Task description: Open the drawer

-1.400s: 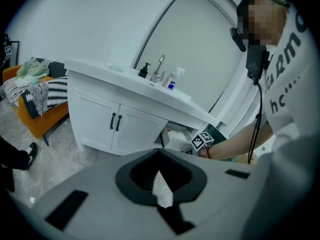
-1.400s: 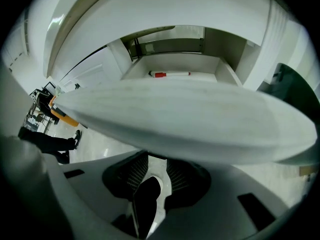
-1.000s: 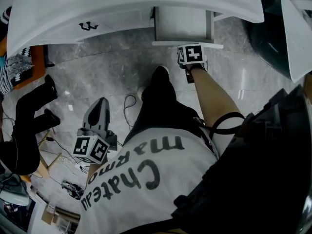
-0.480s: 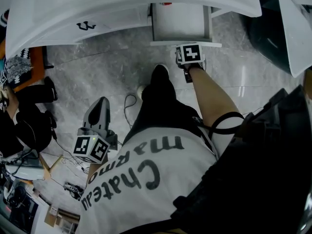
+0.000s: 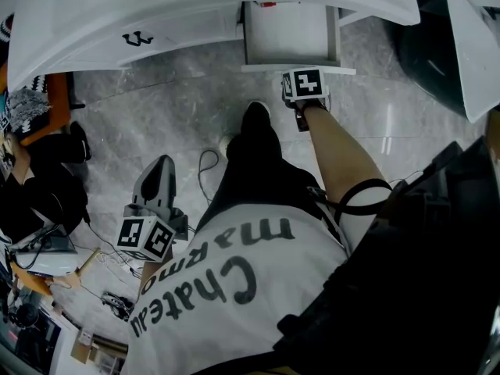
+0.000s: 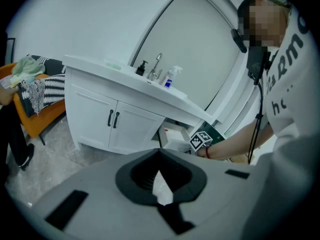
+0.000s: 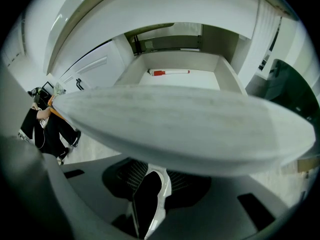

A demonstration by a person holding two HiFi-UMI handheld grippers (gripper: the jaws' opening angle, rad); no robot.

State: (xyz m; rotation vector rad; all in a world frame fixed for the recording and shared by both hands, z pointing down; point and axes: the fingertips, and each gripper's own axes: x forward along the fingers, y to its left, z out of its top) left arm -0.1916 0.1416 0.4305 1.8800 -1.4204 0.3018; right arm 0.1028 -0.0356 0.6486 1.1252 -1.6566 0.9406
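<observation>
Right gripper view: your right gripper (image 7: 152, 181) looks clamped on the drawer (image 7: 180, 129) at its front edge; its length runs straight ahead, so pull back toward yourself.

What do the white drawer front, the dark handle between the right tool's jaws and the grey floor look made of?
White drawer front: likely painted wood or board, satin, faint streaks. Dark handle: probably metal, from its glossy bright edge. Grey floor: polished stone or tile, veined, reflective.
</observation>
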